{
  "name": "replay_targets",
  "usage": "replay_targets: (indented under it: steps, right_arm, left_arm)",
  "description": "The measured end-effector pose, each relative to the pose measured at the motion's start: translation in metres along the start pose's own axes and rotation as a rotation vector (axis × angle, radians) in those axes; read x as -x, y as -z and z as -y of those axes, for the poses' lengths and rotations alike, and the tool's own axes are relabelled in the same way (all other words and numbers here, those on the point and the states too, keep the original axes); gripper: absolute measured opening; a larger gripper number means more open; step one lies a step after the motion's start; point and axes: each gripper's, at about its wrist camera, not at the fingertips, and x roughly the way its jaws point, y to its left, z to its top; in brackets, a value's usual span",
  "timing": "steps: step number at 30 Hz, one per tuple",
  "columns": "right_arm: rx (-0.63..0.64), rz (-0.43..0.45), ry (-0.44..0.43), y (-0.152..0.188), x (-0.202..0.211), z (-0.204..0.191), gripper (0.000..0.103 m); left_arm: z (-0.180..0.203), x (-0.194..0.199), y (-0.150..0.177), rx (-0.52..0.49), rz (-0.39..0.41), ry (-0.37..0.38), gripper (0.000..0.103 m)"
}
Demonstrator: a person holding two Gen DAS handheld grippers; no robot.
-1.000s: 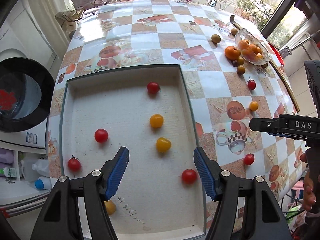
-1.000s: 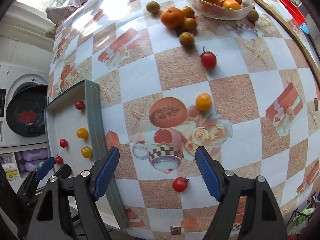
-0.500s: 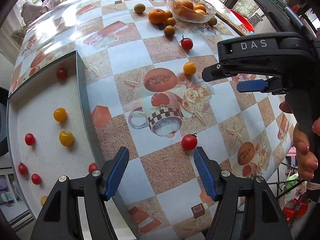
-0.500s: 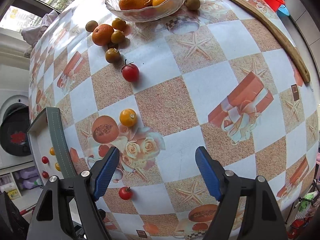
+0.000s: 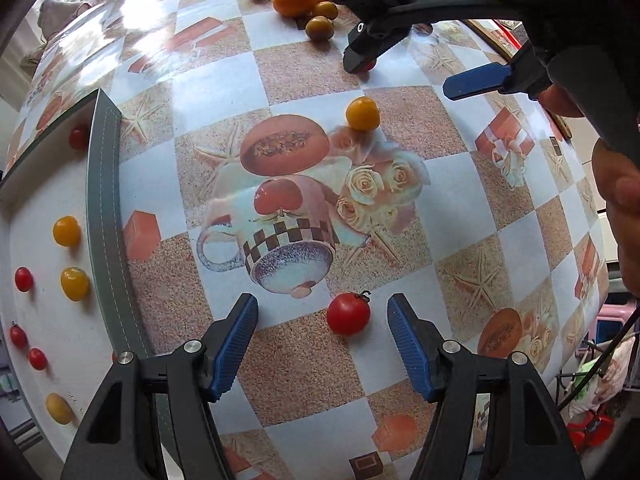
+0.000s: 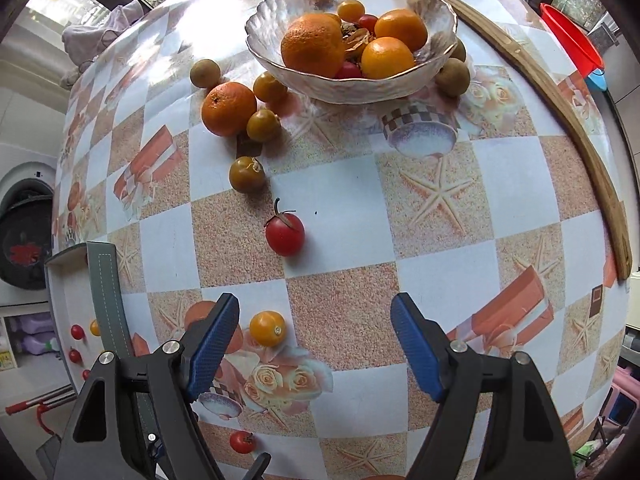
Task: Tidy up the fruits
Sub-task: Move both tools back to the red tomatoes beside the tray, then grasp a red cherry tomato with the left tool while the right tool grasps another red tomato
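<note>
The left gripper [image 5: 322, 342] points down at a table covered in a checkered cloth [image 5: 304, 68] printed with cups, roses and starfish. Its two blue-padded fingers [image 5: 234, 344] stand apart, holding nothing. A red cherry tomato [image 5: 348, 314] lies on the cloth between them, nearer the right-hand pad, with a clear gap on both sides.

The right gripper [image 6: 316, 346] also points down, with its blue fingers [image 6: 416, 350] spread wide and empty. A yellow cherry tomato [image 6: 267, 328] sits between them, just beside the left-hand pad but not touching it. Bare cloth fills the rest of the gap.

In the left wrist view, a shallow white tray with a raised grey rim [image 5: 105, 216] lies to the left. Red and yellow cherry tomatoes are scattered across its floor, well apart from one another. The rim stands just beside the left gripper's left-hand finger.

In the right wrist view, a second red tomato with a stem [image 6: 285, 234] lies beyond the fingers on open cloth. Farther on are an orange [image 6: 229, 109] and several small brownish-green fruits. A scalloped glass bowl [image 6: 400, 80] beyond them holds oranges and small tomatoes. A curved wooden strip [image 6: 560, 120] runs along the table's right edge. The cloth between the bowl and the right gripper is mostly open.
</note>
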Motion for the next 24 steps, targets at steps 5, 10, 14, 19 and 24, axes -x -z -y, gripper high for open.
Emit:
replay_targets:
  steps: [5, 10, 14, 19, 24]
  right_arm:
    - [0.030, 0.011, 0.017, -0.012, -0.009, -0.010, 0.079]
    - [0.092, 0.027, 0.053, -0.018, -0.015, -0.025, 0.062]
    - [0.122, 0.044, 0.078, -0.027, -0.017, -0.040, 0.040]
    - [0.076, 0.066, 0.022, -0.026, -0.011, -0.035, 0.022]
    - [0.054, 0.061, -0.015, -0.006, 0.003, -0.019, 0.022]
  left_arm:
    - [0.003, -0.005, -0.002, -0.007, 0.020, -0.034, 0.068]
    - [0.021, -0.011, -0.009, 0.004, 0.025, -0.065, 0.068]
    - [0.020, -0.006, -0.008, 0.007, 0.034, -0.086, 0.049]
    - [0.002, 0.009, -0.012, 0.034, 0.030, 0.041, 0.019]
    - [-0.010, 0.014, -0.010, 0.062, 0.012, 0.137, 0.019]
